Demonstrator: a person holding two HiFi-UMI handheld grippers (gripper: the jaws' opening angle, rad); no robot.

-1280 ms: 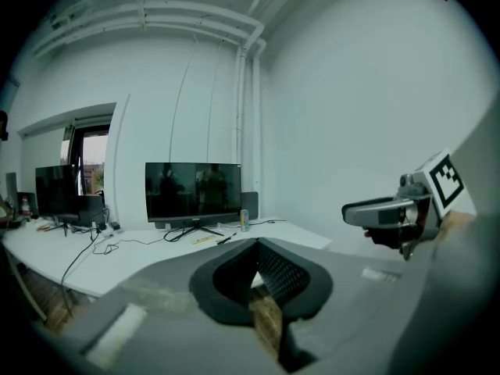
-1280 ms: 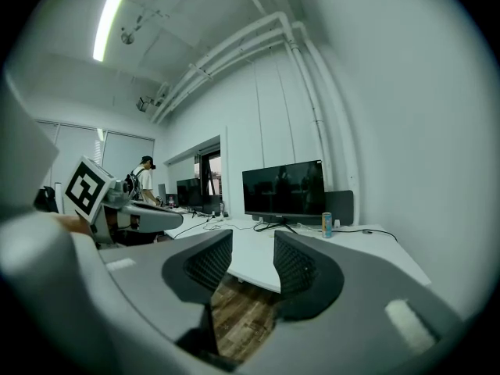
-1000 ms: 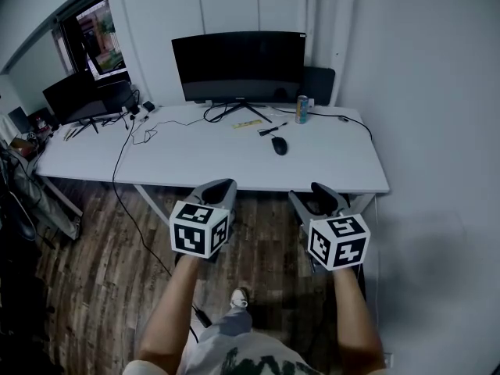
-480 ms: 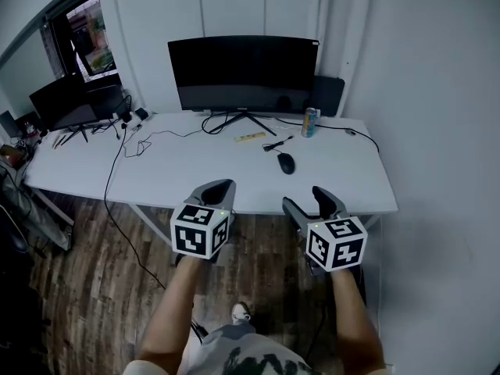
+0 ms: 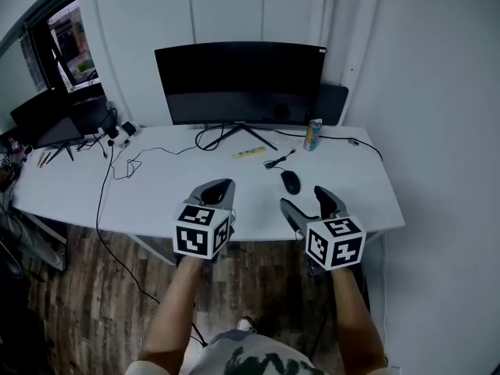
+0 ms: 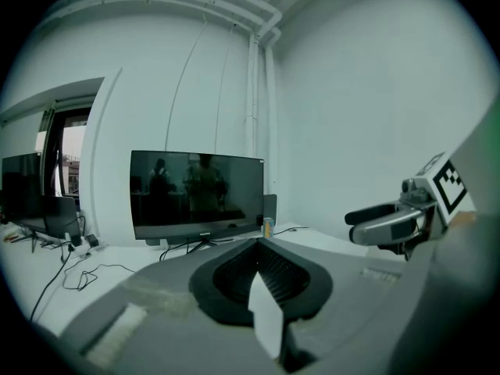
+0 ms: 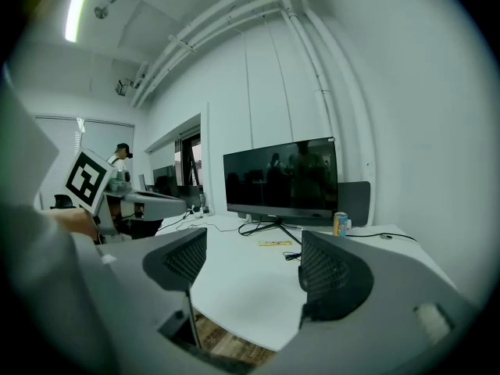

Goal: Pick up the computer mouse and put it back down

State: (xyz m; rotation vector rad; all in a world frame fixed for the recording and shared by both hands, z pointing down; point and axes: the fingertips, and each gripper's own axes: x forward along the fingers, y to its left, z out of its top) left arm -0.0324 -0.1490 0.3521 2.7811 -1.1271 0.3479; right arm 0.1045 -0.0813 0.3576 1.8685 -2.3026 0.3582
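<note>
Both grippers have closed in on the desk (image 5: 180,201) over the last second. In the head view the desk edge, which sat clear ahead of the jaws a second ago, now lies under the fingertips. The monitor (image 5: 238,83) looks bigger and nearer too.

Right gripper (image 5: 307,201): jaws have just been opening. They were narrower in the earlier frame and now stand wide apart. Its own view shows only bare desk top between them, so it holds nothing.

Left gripper (image 5: 217,187): jaws together, pads meeting, nothing in them. It looks the same as before apart from moving forward.

Mouse (image 5: 291,181): on the desk, right of centre, in front of the monitor. It is just beyond the right gripper's tips and roughly in line with the gap between the jaws. Nothing touches it yet. Its cable runs back toward the monitor stand. A can (image 5: 313,134) stands further back, well apart from it.

Judgement: this is the approach stage and the pick has not started. The open right jaws lined up on the mouse suggest the right hand will take it. It still needs to go forward and down so the jaws straddle the mouse body before closing. The mouse is low and rounded, so a high pinch could slip off, and the cable may drag on the lift. The left gripper seems to have no job here.
</note>
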